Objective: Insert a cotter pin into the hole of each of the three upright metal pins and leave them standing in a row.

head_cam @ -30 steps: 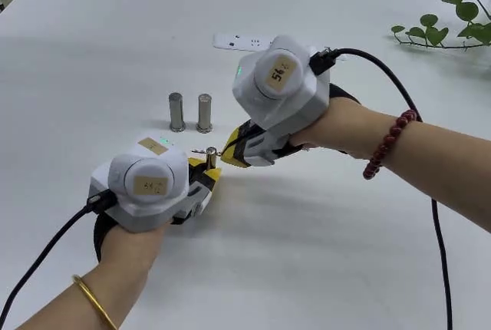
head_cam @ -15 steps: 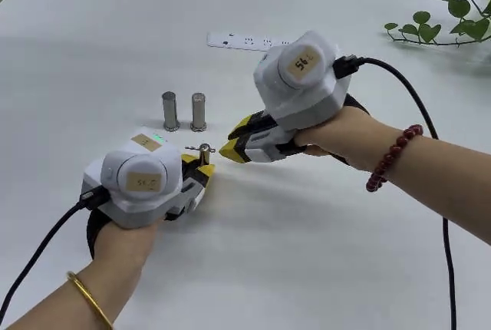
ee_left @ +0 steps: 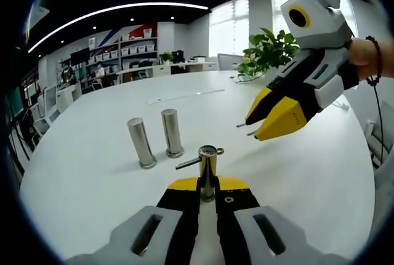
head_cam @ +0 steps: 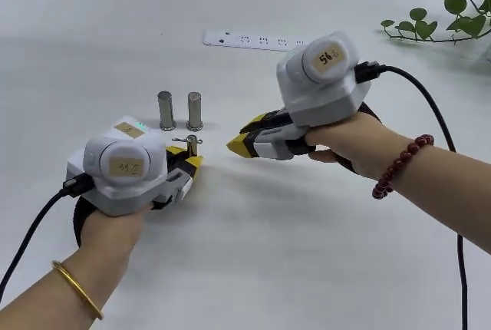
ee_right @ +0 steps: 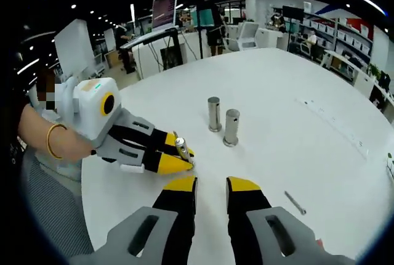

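Note:
My left gripper [head_cam: 190,163] [ee_left: 207,186] is shut on the base of an upright metal pin [head_cam: 192,145] [ee_left: 207,165]. A thin cotter pin [ee_left: 196,161] sticks through the hole near its top. Two more metal pins [head_cam: 166,110] [head_cam: 195,110] stand side by side just behind; in the left gripper view they are at the left [ee_left: 141,143] [ee_left: 172,132]. My right gripper [head_cam: 236,144] [ee_right: 211,186] hovers a short way right of the held pin, jaws apart with nothing between them. Its view shows the left gripper [ee_right: 175,160] and the held pin [ee_right: 181,147].
A white power strip [head_cam: 253,40] lies at the back of the white table [head_cam: 253,245]. Plant leaves [head_cam: 460,15] hang in at the far right. A thin loose metal pin [ee_right: 295,203] lies on the table near my right gripper.
My right gripper has drawn back to the right, away from the held pin, and the cotter pin stays in the hole. The left gripper keeps its hold.

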